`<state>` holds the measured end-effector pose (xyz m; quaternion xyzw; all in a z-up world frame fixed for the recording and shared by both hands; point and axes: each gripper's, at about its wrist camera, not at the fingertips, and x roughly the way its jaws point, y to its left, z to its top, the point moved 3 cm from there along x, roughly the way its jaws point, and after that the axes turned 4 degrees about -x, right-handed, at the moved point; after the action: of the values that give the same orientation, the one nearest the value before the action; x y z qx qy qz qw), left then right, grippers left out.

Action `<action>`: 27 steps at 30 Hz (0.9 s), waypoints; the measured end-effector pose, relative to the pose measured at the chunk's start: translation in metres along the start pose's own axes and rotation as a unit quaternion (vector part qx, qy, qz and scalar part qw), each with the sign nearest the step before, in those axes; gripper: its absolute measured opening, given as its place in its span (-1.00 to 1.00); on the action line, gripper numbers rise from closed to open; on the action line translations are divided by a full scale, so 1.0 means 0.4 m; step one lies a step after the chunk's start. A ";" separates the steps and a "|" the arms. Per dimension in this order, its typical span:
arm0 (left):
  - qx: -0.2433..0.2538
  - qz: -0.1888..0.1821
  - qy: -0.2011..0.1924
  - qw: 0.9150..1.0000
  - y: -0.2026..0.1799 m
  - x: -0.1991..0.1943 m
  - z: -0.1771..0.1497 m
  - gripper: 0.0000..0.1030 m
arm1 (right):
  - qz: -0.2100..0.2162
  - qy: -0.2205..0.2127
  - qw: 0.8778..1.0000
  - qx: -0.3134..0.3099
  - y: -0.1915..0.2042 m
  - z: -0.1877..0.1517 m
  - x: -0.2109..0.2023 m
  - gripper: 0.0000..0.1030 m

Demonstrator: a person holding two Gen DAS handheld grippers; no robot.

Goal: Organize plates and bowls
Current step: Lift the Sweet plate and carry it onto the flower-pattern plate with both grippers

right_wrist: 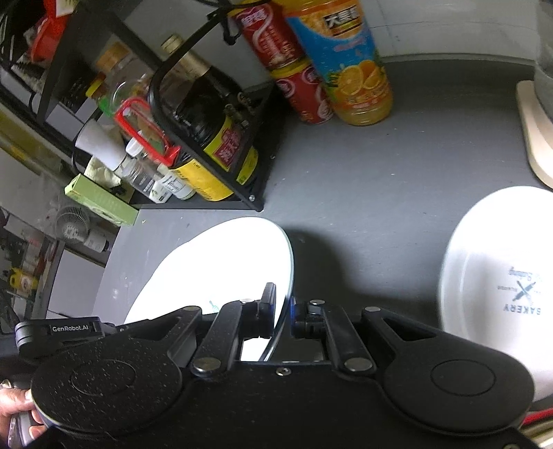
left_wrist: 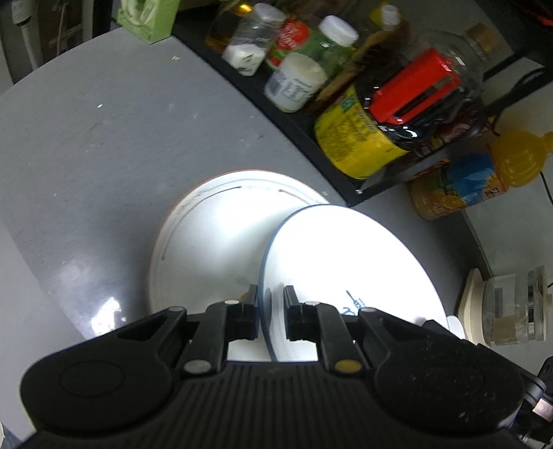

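Note:
A white plate with a thin blue rim (left_wrist: 345, 255) hangs tilted above the grey counter (left_wrist: 103, 138). My left gripper (left_wrist: 271, 297) is shut on its near edge. Under it lies a larger white plate (left_wrist: 207, 235) with a brownish rim, flat on the counter. In the right wrist view the same blue-rimmed plate (right_wrist: 221, 266) stands on edge between the pads of my right gripper (right_wrist: 283, 304), which is shut on its rim. The left gripper's body (right_wrist: 58, 328) shows at the plate's far left, with a hand (right_wrist: 13, 404) behind. A white dish printed "BAKERY" (right_wrist: 494, 269) sits on the counter to the right.
A black rack (right_wrist: 207, 203) crowded with jars and bottles stands just behind the plates. Beside it are an orange juice bottle (right_wrist: 349, 69) and stacked red cans (right_wrist: 297, 86). A glass vessel on a beige base (left_wrist: 511, 304) stands at the right. A green box (left_wrist: 145, 17) lies far back.

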<state>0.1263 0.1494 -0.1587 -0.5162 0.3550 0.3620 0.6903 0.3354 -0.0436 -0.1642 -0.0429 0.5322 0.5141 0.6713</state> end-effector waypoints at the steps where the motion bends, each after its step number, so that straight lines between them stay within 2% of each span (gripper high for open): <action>1: -0.002 0.002 0.001 1.000 0.010 0.002 0.000 -0.78 | 0.001 0.001 1.000 0.000 0.005 -0.001 0.005 -0.85; 15: -0.010 0.048 0.018 0.999 0.095 0.035 0.021 -0.73 | -0.007 0.027 0.999 -0.018 0.069 -0.035 0.082 -0.86; 21: 0.009 0.074 0.028 0.997 0.104 0.057 0.024 -0.72 | -0.014 0.032 0.999 0.002 0.060 -0.055 0.110 -0.90; 27: 0.045 0.095 0.021 0.994 0.081 0.051 0.040 -0.72 | -0.014 0.027 1.000 0.001 0.062 -0.050 0.109 -0.89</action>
<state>0.1101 0.1742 -0.1874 -0.4562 0.4331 0.3988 0.6673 0.2996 -0.0160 -0.1939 -0.0638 0.5497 0.5026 0.6642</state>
